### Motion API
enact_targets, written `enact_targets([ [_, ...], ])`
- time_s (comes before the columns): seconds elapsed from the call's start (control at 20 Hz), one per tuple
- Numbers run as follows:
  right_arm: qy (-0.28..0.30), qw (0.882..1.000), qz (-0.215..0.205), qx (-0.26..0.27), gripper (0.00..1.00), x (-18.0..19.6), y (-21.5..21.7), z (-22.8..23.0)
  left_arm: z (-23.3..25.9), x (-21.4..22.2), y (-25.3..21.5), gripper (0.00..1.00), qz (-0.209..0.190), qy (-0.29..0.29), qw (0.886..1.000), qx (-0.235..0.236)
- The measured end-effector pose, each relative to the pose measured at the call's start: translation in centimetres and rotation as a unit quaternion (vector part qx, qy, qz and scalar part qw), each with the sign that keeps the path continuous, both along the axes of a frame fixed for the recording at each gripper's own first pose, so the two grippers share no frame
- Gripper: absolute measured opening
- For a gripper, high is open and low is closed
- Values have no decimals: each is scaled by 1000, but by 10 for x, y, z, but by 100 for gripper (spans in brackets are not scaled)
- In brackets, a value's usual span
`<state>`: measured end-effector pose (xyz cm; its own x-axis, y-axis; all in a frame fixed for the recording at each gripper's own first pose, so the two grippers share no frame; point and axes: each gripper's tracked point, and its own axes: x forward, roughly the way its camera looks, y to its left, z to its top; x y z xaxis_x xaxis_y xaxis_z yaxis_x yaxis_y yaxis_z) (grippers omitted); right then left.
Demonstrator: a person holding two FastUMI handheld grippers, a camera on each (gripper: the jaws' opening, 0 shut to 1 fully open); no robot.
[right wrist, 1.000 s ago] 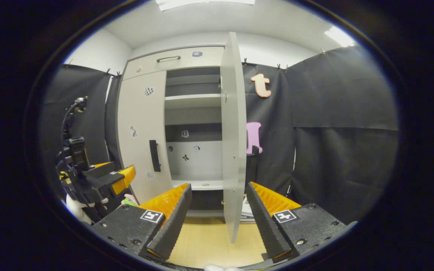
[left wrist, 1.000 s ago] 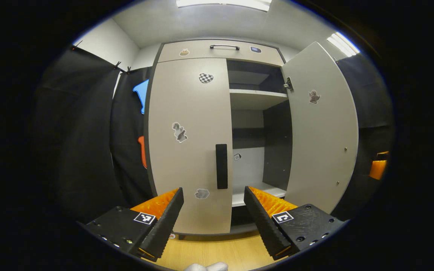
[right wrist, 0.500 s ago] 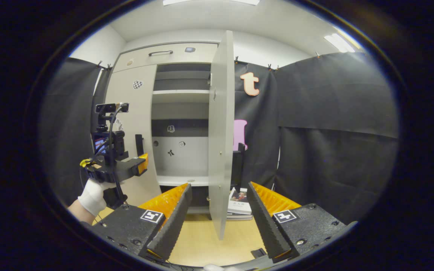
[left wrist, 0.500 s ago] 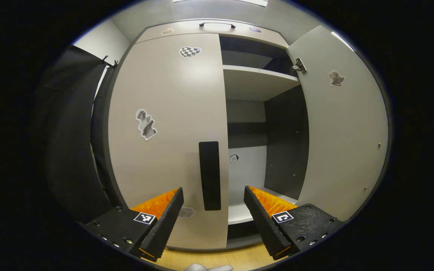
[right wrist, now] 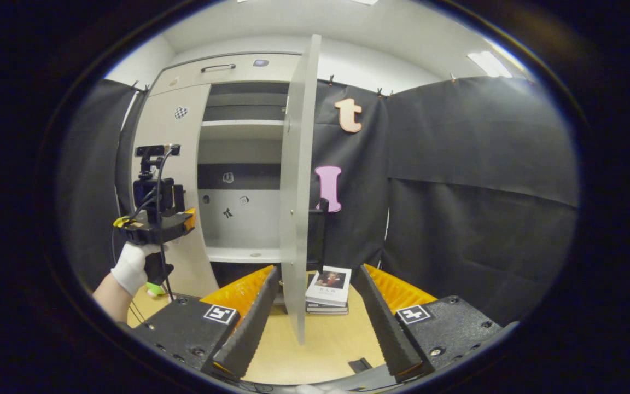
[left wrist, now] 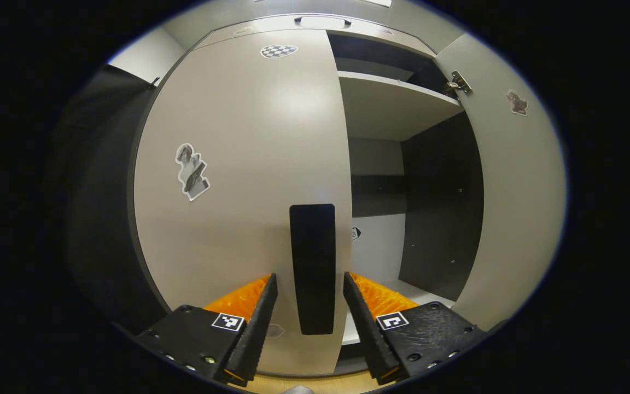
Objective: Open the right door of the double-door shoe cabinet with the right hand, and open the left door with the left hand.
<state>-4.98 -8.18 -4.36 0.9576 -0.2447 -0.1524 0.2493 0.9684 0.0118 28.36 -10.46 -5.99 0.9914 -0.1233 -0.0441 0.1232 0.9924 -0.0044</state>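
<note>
Straddling the handle (left wrist: 312, 268) at the left door's (left wrist: 238, 180) free edge, the left gripper (left wrist: 308, 320) has its fingers apart, not yet clamped, placed to pull; the right gripper (right wrist: 318, 314), also spread, holds nothing, beyond it the right door (right wrist: 295, 186) swung open

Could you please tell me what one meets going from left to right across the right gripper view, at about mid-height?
Left hand-held gripper → closed left door → open cabinet interior → right door edge-on → black cloth wall.
</note>
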Motion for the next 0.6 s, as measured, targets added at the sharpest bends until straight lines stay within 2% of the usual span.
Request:
enact_targets([
  [0.1,2,1000,-1,-1,92,2,-2,-3,-2,1,4,63,7,2,1000,5],
  [0.15,2,1000,1,0,92,3,-3,-3,-1,1,2,51,1,-5,1000,7],
  [0.2,3,1000,3,0,92,3,-2,-4,-2,-1,-3,51,-10,-4,1000,11],
  [0.25,3,1000,6,0,92,4,-1,-5,-1,6,-3,27,-4,-8,1000,18],
  [0.3,2,1000,10,1,92,5,1,-4,-1,1,-1,29,-3,-1,1000,25],
  [0.45,3,1000,23,-1,92,5,10,-4,-4,2,1,16,1,10,1000,5],
  [0.5,3,1000,25,-2,92,4,11,-3,-3,1,1,15,4,8,1000,-3],
  [0.55,2,1000,27,-1,92,3,12,-3,-2,0,1,8,1,10,1000,-4],
  [0.6,1,1000,29,-1,92,2,12,-2,-2,-1,1,7,1,12,1000,-10],
])
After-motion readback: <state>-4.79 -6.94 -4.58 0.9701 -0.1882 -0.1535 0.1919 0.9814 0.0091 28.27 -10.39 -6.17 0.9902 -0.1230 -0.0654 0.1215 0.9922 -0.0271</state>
